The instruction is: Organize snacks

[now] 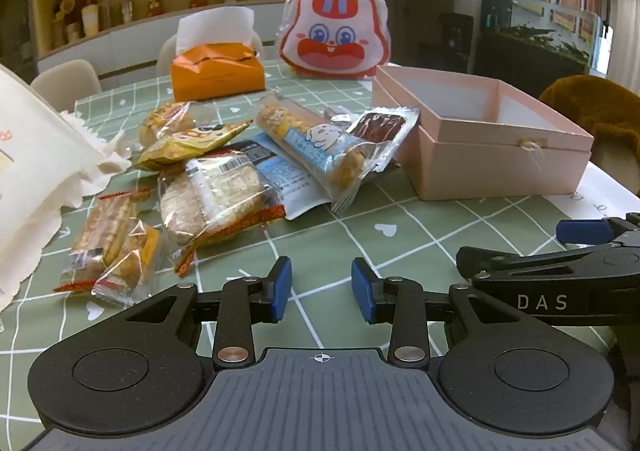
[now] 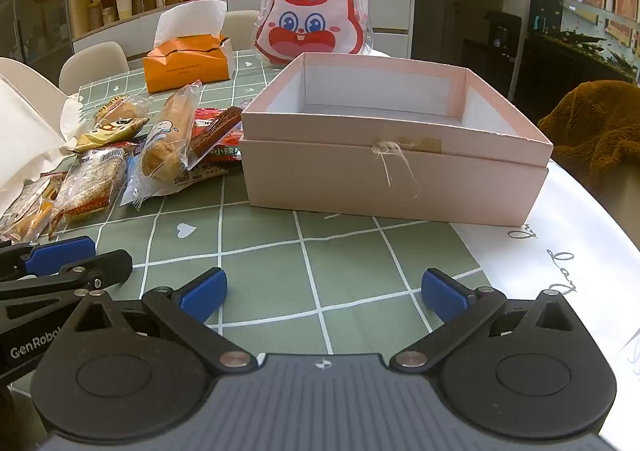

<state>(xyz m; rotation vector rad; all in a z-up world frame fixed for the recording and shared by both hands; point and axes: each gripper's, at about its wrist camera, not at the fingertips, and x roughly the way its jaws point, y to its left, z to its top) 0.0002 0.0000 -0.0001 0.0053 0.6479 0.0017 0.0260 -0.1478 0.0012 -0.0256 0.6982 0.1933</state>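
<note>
A pile of wrapped snacks (image 1: 224, 175) lies on the green checked tablecloth, left of an open, empty pink box (image 1: 480, 135). The pile (image 2: 120, 155) and the box (image 2: 392, 155) also show in the right wrist view. A long bread roll in a blue and clear wrapper (image 1: 316, 139) lies on top, next to a chocolate bar (image 1: 380, 127). My left gripper (image 1: 322, 291) is open and empty, low over the cloth in front of the pile. My right gripper (image 2: 324, 291) is open wide and empty, in front of the box.
An orange tissue box (image 1: 218, 71) and a red and white rabbit bag (image 1: 336, 31) stand at the back of the table. A cream cloth bag (image 1: 36, 171) lies at the left. A brown plush chair (image 2: 600, 127) is at the right. White chairs stand behind.
</note>
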